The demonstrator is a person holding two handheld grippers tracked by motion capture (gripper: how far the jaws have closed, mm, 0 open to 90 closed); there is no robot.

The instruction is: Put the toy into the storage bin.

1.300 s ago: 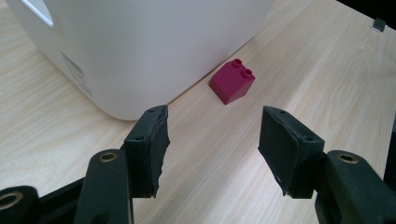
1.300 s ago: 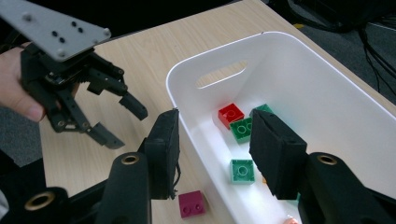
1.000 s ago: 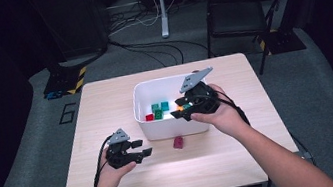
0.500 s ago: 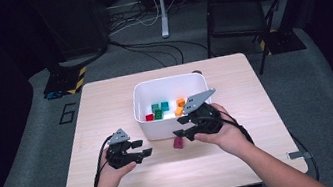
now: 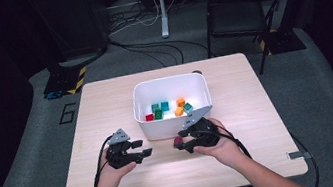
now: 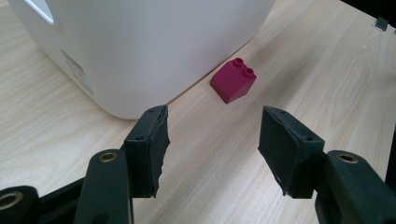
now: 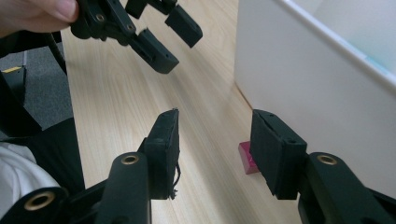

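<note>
High view — right hand-held gripper (image 5: 181,143) lower now, beside magenta brick (image 5: 178,143).

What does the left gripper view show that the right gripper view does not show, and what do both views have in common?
The left gripper view has the whole magenta brick with its two studs, apart from the white bin, beyond the left gripper, whose jaws are open and empty. The right gripper view has the right gripper open just above the brick, which is half hidden behind one jaw, plus the other gripper farther off. Both share the brick, the bin wall and the wooden table.
</note>
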